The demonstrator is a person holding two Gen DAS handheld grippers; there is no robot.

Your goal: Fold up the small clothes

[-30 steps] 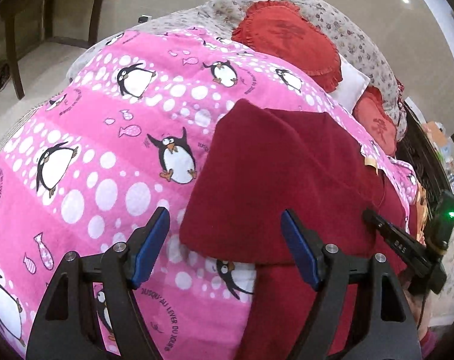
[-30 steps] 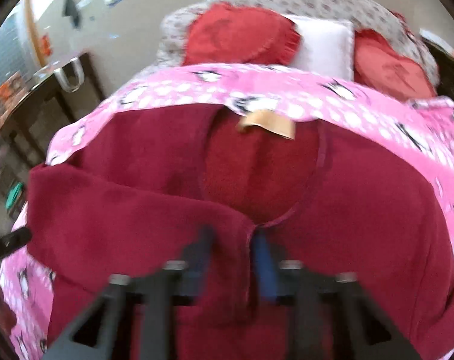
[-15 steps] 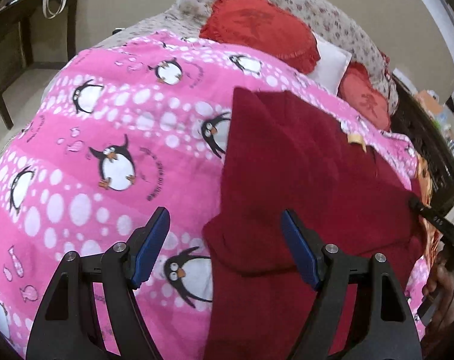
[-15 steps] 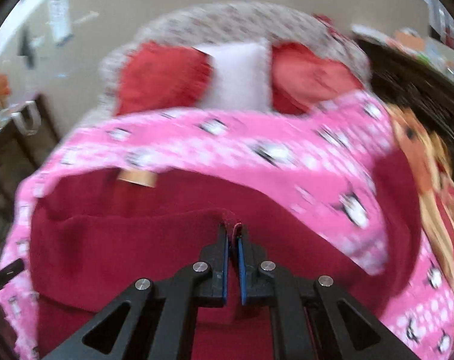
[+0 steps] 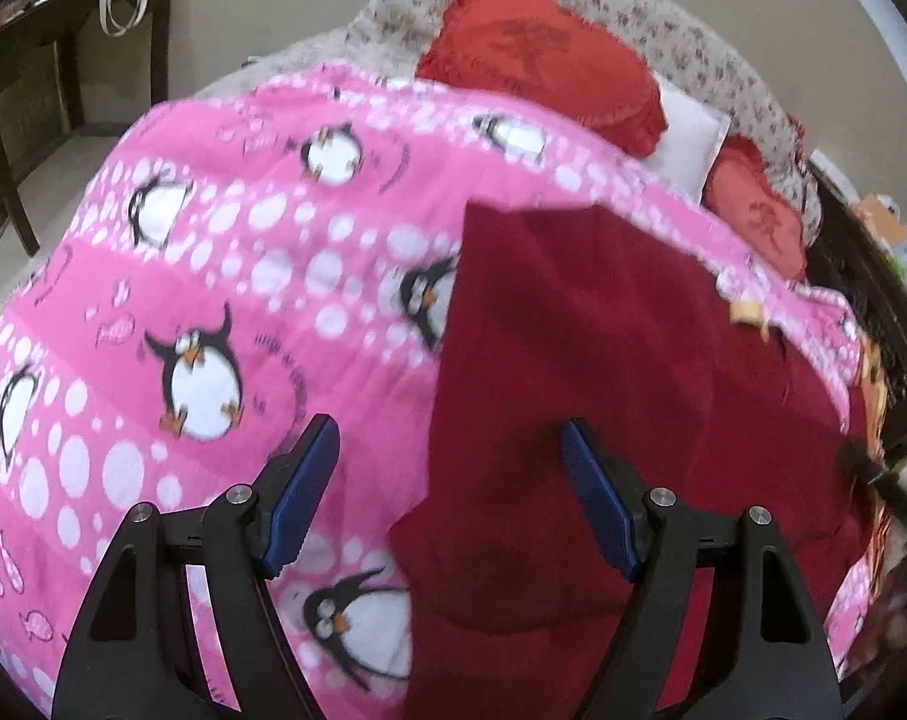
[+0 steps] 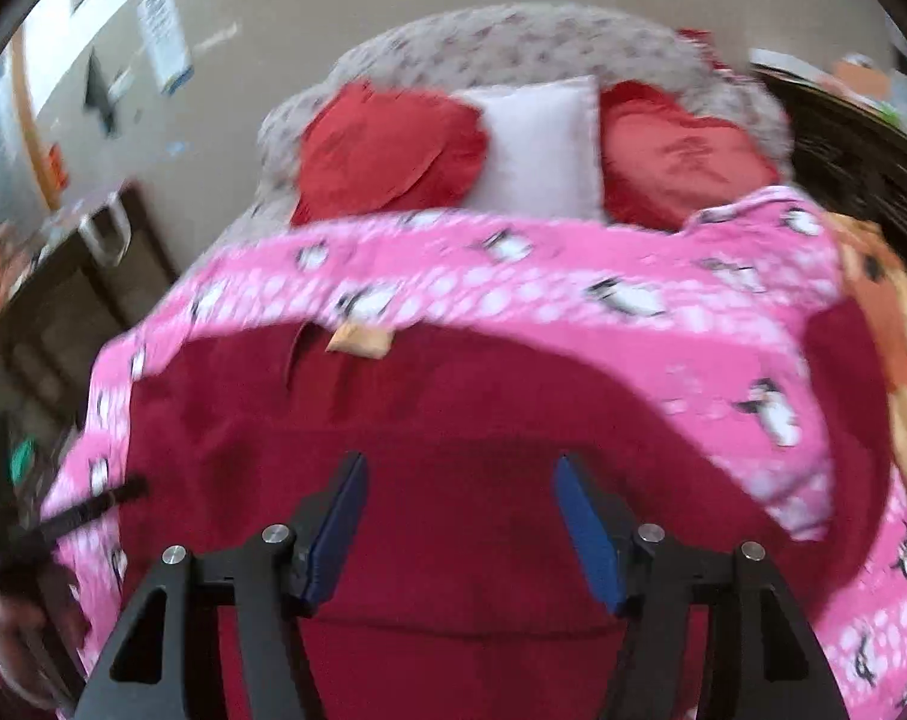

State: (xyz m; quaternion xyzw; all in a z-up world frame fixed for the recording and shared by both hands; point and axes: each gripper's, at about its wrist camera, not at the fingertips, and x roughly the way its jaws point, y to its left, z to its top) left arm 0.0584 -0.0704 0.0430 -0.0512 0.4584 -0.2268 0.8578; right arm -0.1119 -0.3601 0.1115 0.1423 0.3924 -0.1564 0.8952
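Setting: a bed point(image 5: 723, 54) covered by a pink blanket point(image 5: 225, 252) printed with penguins and white dots.
Garment: a dark red fleece top point(image 5: 603, 360) lies spread on the blanket, toward the right in the left wrist view and across the near middle in the right wrist view; a tan label point(image 6: 357, 341) shows at its far edge.
Left gripper point(image 5: 450, 498): fingers spread wide, holding nothing; the garment's left edge lies beneath the gap between them.
Right gripper point(image 6: 459, 525): fingers have just been opening and now stand apart above the red fabric, gripping nothing.
Pillows: two red cushions point(image 6: 393, 150) flank a white pillow point(image 6: 540, 150) at the head of the bed.
Left background: a dark wooden side table point(image 5: 39, 60).
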